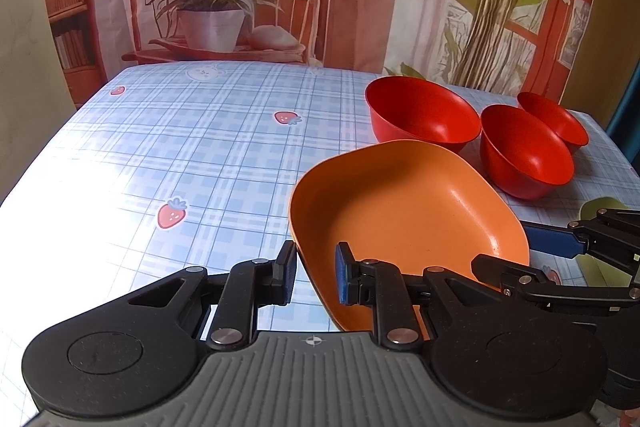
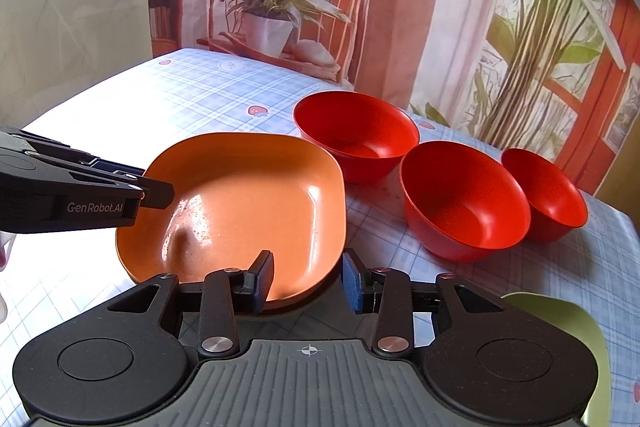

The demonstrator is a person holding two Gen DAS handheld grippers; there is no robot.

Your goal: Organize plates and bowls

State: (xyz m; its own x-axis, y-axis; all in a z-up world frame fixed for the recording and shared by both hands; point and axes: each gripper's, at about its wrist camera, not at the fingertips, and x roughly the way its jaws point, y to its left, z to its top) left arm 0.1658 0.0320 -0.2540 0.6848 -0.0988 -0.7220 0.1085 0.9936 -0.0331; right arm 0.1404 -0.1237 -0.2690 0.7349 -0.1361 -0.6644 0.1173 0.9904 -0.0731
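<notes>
The left gripper [image 1: 316,273] has its jaws set apart on either side of the near left rim of the orange plate [image 1: 404,211], one finger outside the rim and one over the inside, with a gap to the rim on the outer side, so it is not clamped. The right gripper [image 2: 308,277] is likewise apart, straddling the plate's near right rim, its left finger over the glossy inside of the orange plate [image 2: 240,203] and its right finger outside; whether either pad touches the rim cannot be told. In the right wrist view the left gripper's finger reaches in over the plate's left rim. The plate appears lifted a little and tilted, and a darker edge shows beneath its near rim in the right wrist view, though what that is cannot be told. Beyond the plate, toward the far right corner of the tabletop [image 1: 180,147], three red bowls stand upright in a row: a large red bowl [image 2: 356,135], a middle red bowl [image 2: 460,199] just beside it, and a small red bowl [image 2: 544,193] touching or almost touching the middle one. A green plate [image 2: 560,327] lies at the near right edge, partly hidden by the right gripper.
</notes>
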